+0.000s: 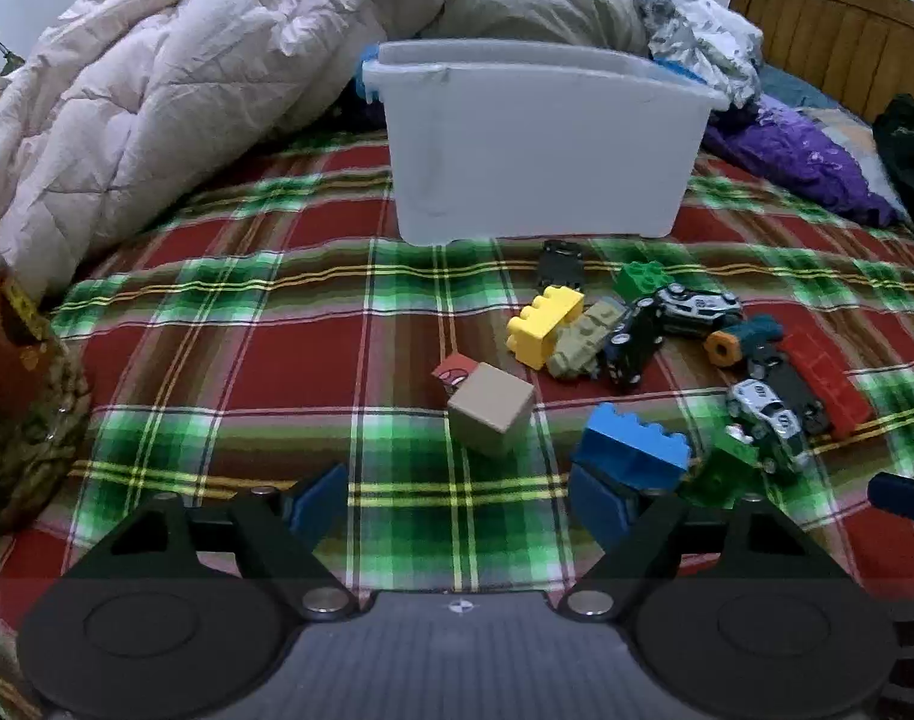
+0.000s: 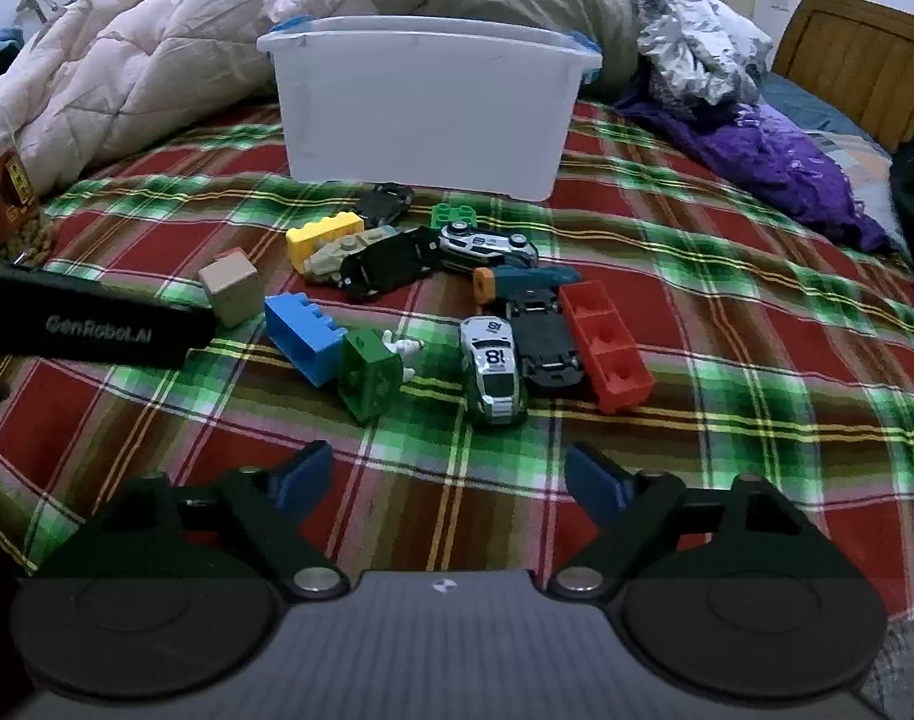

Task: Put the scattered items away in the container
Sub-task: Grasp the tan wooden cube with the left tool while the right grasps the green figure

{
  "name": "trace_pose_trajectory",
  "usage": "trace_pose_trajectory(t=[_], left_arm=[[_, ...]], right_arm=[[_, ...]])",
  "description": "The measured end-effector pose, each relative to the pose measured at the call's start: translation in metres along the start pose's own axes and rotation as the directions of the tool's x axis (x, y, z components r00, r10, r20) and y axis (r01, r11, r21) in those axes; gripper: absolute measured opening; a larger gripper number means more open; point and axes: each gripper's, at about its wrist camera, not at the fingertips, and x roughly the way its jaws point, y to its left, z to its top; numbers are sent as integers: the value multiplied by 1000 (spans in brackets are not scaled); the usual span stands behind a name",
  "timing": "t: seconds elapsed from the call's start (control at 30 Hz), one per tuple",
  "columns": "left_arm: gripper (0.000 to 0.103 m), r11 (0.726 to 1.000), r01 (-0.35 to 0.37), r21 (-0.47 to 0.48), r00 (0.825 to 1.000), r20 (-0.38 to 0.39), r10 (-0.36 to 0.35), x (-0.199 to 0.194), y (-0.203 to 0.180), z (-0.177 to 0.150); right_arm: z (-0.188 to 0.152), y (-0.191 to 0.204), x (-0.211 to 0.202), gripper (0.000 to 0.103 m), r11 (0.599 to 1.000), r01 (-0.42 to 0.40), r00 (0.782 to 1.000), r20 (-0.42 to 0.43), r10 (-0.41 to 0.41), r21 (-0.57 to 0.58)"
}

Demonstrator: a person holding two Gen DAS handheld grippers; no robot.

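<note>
Grippers: left gripper (image 1: 457, 501) and right gripper (image 2: 447, 483) both spread wide, nothing held, angled down over the plaid bedspread (image 2: 727, 312). Toy cars and blocks lie scattered ahead, including a blue block (image 2: 303, 330) and silver car (image 2: 494, 369). White container (image 2: 423, 102) stands beyond them.

Five toy cars (image 2: 494, 366), five bricks (image 2: 303, 337)

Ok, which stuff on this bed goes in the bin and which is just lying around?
For the job:
white plastic bin
yellow toy brick
blue toy brick
red toy brick
silver toy car
tan wooden cube

Lying about:
pale quilted duvet
purple crumpled cloth
</note>
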Motion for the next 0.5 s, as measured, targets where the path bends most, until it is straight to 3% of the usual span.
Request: trace_pose_trajectory(t=[0.23,0.37,0.5], left_arm=[[74,1000,7,23,1000,-6,-7,29,3,12],[55,998,57,15,998,-27,-57,41,-1,15],[42,997,59,48,998,-9,-59,43,-9,18]], right_arm=[[2,1,8,77,1000,-14,1000,5,14,-14],[4,2,14,72,999,-22,1000,-5,22,-27],[8,4,20,66,999,-33,999,-5,33,-38]])
